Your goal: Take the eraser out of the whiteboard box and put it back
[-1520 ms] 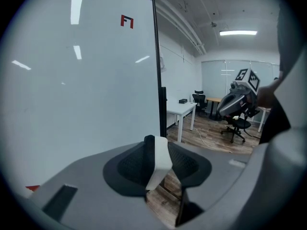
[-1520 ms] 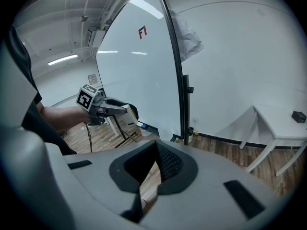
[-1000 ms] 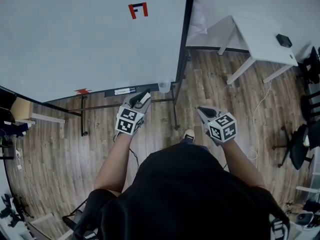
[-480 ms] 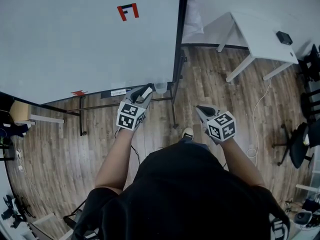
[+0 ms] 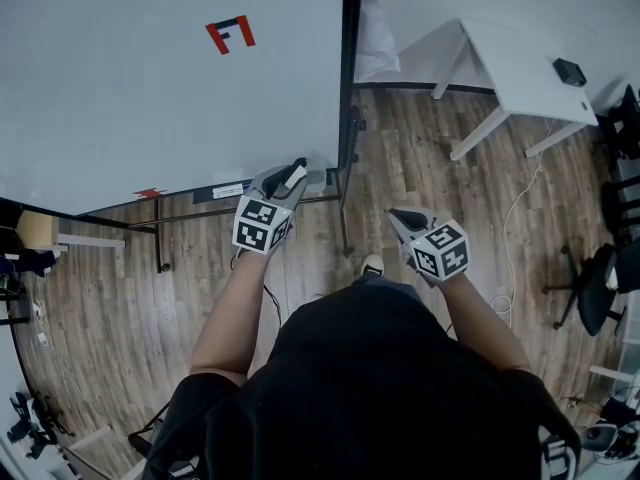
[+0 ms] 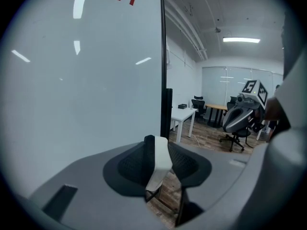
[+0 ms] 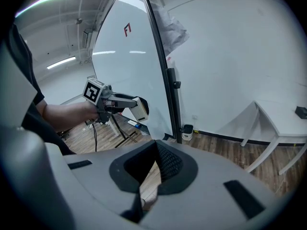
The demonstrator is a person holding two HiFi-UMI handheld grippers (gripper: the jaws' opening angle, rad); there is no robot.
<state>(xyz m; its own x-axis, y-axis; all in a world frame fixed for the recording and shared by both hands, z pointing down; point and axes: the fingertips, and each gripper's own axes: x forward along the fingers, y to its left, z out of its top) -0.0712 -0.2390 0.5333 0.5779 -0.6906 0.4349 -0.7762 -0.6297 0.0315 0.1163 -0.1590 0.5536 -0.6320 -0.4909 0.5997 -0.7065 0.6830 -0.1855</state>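
Clamping eraser [image 6: 160, 158] in left claw [image 5: 289, 177], long axis toward whiteboard [image 5: 140, 88].

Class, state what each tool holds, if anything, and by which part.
Left tool clamps the eraser across its black felt face and white back; right tool holds nothing.

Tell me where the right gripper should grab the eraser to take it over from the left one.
Probably the free end of the eraser that juts past the left gripper, approached head-on from in front of it. Its jaws are shut on the rear part, so only that end is exposed, and the block's flat opposite sides suit the right gripper once opened.
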